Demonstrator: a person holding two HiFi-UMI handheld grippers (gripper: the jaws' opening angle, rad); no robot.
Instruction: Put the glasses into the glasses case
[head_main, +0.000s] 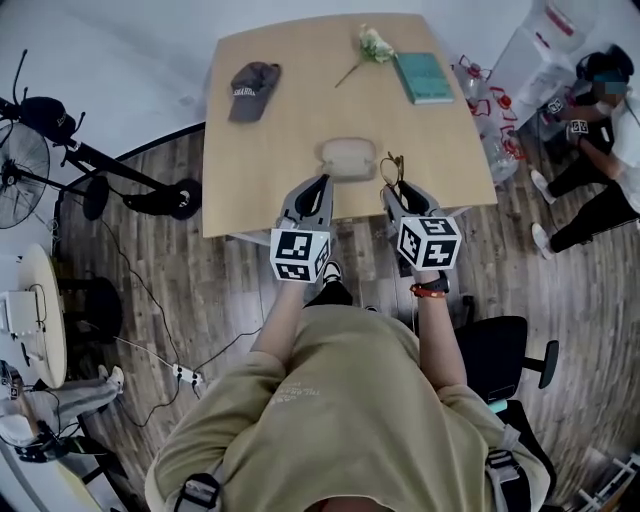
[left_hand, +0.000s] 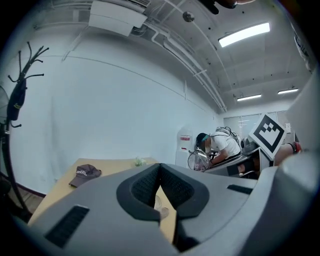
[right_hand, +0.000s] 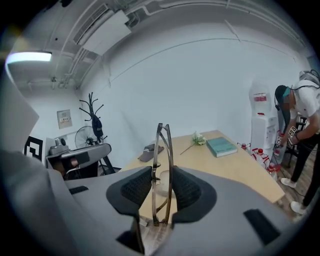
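Observation:
The beige glasses case (head_main: 347, 157) lies closed near the front edge of the wooden table (head_main: 300, 130). My right gripper (head_main: 393, 190) hovers just right of it and is shut on the folded glasses (head_main: 391, 168). In the right gripper view the thin-framed glasses (right_hand: 163, 150) stand upright, pinched between the pads (right_hand: 186, 190). My left gripper (head_main: 322, 181) sits in front of the case's left end. Its jaws meet at the tips with nothing between them in the left gripper view (left_hand: 159, 170). A pale bit of the case (left_hand: 160, 205) shows below the tips.
A dark cap (head_main: 254, 88) lies at the table's back left, a flower (head_main: 372, 45) and a teal book (head_main: 423, 77) at the back right. A person (head_main: 605, 120) bends over water bottles (head_main: 490, 120) beyond the right edge. An office chair (head_main: 500, 350) stands behind me.

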